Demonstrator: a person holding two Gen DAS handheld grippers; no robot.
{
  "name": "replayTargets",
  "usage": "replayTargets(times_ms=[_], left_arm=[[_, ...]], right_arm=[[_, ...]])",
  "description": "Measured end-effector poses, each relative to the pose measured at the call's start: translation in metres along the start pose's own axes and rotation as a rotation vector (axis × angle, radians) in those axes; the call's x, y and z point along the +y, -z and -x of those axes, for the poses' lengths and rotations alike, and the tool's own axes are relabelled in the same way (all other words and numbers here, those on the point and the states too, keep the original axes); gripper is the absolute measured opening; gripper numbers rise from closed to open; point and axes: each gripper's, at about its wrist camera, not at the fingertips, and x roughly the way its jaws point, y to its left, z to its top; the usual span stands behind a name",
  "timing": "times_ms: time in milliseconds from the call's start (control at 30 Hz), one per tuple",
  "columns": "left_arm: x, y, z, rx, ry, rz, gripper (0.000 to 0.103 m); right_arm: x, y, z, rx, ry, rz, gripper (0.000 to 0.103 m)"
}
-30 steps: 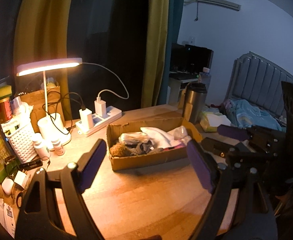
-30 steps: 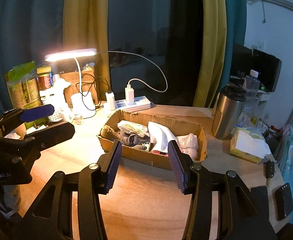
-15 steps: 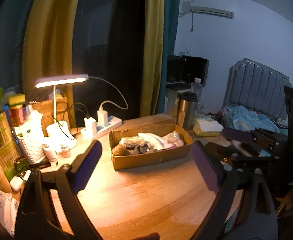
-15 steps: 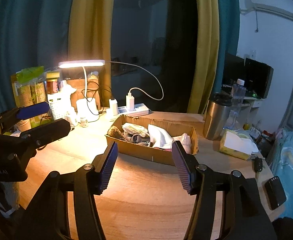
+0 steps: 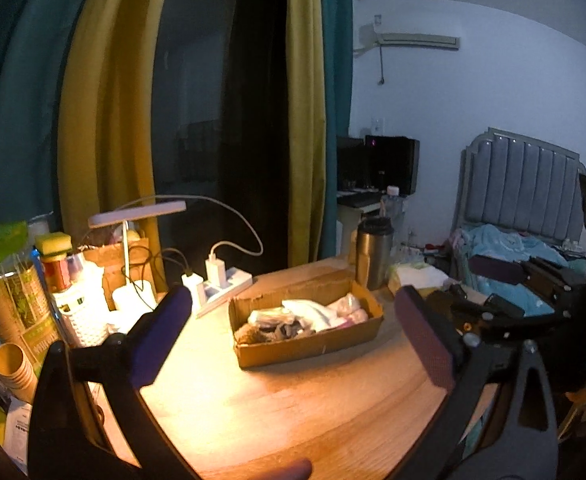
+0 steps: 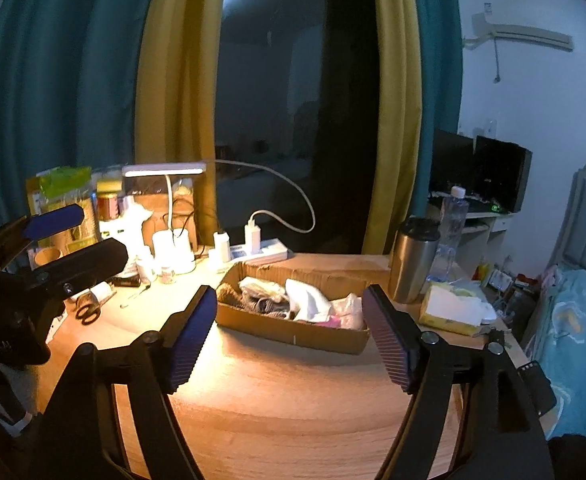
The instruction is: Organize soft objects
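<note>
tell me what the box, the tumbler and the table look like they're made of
Box: brown corrugated cardboard, matte, with torn, ragged flap edges.
Tumbler: looks like brushed stainless steel, with a dull sheen down its side and a dark lid, probably plastic.
Table: pale wood or a wood-look laminate; faint grain lines show under the lamp, smooth finish. Which of the two cannot be told.

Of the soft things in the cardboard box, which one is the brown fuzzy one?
The brown fuzzy bundle at the left end of the cardboard box, nearest the lamp. Beside it lie a grey knit piece, then white and pale pink ones.
</note>
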Motion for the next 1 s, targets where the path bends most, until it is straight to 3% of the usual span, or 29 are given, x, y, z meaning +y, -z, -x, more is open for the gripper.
replayTargets(times_ms=[533,1000], left_arm=[[-0.002,-0.022,0.017,-0.053,-0.023,0.005,0.102],[-0.003,-0.028,0.024,-0.078,-0.028,0.001,0.102]], right_arm=[[-0.005,-0.013,0.03,-0.059,0.03,-0.006,0.079],[-0.008,-0.017,0.032,-0.068,0.042,-0.01,0.079]])
